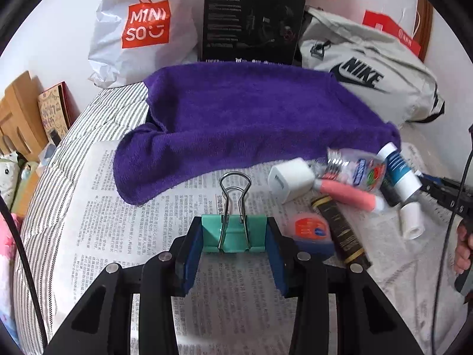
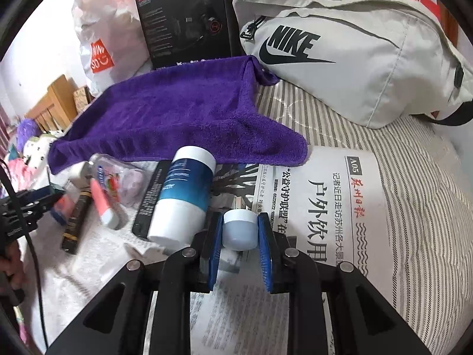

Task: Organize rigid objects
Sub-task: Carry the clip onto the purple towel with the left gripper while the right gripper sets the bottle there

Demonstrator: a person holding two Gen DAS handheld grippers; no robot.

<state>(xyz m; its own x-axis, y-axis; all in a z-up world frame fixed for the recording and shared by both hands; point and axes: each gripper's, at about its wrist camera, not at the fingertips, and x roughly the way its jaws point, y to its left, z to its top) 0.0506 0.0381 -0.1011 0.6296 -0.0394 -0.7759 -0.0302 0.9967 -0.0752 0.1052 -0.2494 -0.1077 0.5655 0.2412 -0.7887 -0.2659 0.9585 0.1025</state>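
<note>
My left gripper (image 1: pixel 233 233) is shut on a teal binder clip (image 1: pixel 233 232), its wire handles pointing forward, just above the newspaper (image 1: pixel 118 222). To its right lies a pile: a white charger cube (image 1: pixel 291 182), a pink tube (image 1: pixel 348 195), a clear bottle (image 1: pixel 359 170), a blue-and-white bottle (image 1: pixel 399 171), a dark stick (image 1: pixel 340 227) and an orange-lidded tin (image 1: pixel 312 230). My right gripper (image 2: pixel 240 230) is shut on a small white-capped jar (image 2: pixel 240 230), beside the blue-and-white bottle (image 2: pixel 183 198). The left gripper shows at the left edge of the right wrist view (image 2: pixel 50 196).
A purple towel (image 1: pixel 251 115) lies across the bed behind the pile. Behind it stand a Miniso bag (image 1: pixel 142 26), a black headset box (image 1: pixel 254 17) and a grey Nike bag (image 1: pixel 369 71). Newspaper (image 2: pixel 325 201) covers the striped bedding (image 2: pixel 419 207). Wooden furniture (image 1: pixel 17 115) is at left.
</note>
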